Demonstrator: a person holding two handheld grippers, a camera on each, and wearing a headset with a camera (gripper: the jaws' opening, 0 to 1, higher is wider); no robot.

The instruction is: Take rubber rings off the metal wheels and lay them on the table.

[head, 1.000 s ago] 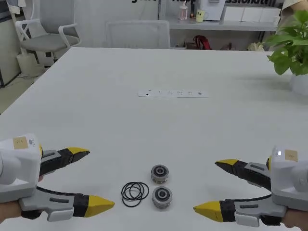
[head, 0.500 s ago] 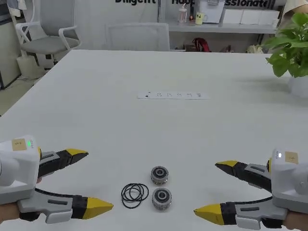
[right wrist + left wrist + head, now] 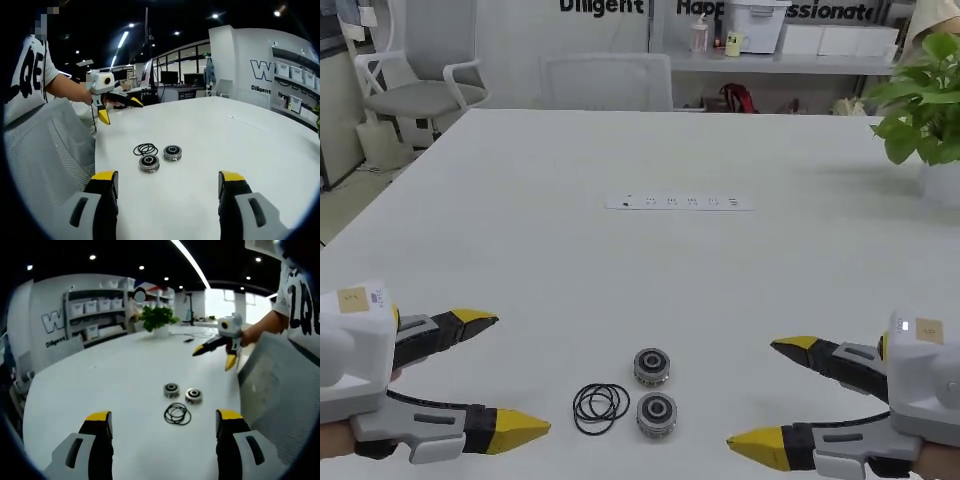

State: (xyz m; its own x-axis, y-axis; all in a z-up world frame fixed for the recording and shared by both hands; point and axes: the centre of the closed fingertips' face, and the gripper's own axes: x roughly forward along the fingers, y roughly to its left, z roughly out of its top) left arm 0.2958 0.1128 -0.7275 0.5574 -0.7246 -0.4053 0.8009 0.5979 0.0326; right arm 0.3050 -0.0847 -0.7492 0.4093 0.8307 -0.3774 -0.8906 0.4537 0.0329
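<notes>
Rings beside seemingly bare wheels; left tongs, right tongs spread

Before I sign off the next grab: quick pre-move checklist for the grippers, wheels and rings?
1. Left gripper open, holding nothing: ok.
2. Right gripper open, holding nothing: ok.
3. Far wheel and near wheel flat on the table, between the grippers: ok.
4. Rubber left on either wheel: cannot tell, too small.
5. Loose rings beside the wheels, clear of both grippers: ok.
6. Bare table for laying more: ok.
</notes>
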